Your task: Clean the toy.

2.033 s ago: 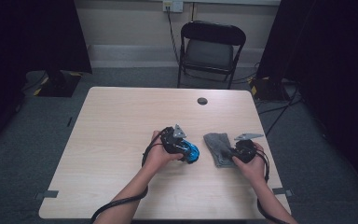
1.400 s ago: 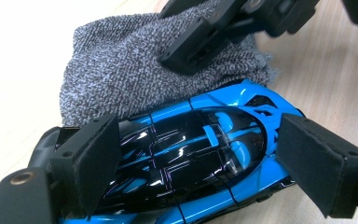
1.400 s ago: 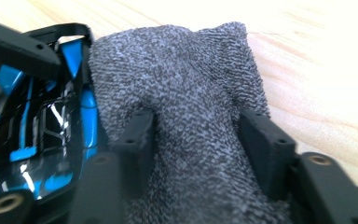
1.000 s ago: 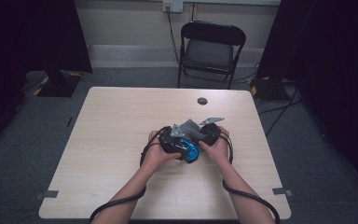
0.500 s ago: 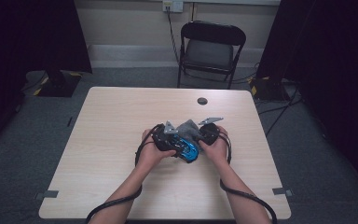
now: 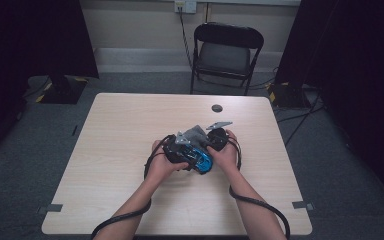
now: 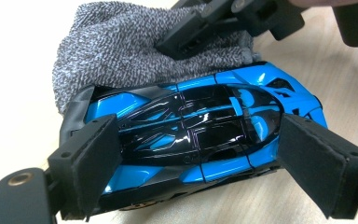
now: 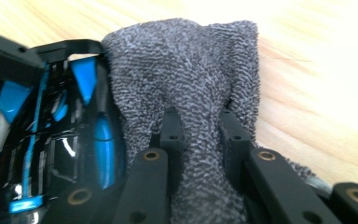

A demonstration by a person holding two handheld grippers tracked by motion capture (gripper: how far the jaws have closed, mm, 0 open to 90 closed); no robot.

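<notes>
Left gripper (image 7: 205, 154) clamps blue toy car (image 7: 200, 126) — right gripper (image 8: 200, 135) pinches grey cloth (image 8: 191, 79) against car's side.

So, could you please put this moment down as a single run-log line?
left gripper: clamps blue toy car | right gripper: shut on grey cloth, jaws just closed | cloth against car | table

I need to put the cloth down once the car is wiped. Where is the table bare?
The table is bare left of the left gripper, right of the right gripper, and along the far edge apart from a small black disc. The near middle is crowded: both grippers, the blue car, the grey cloth, forearms and cables.
</notes>
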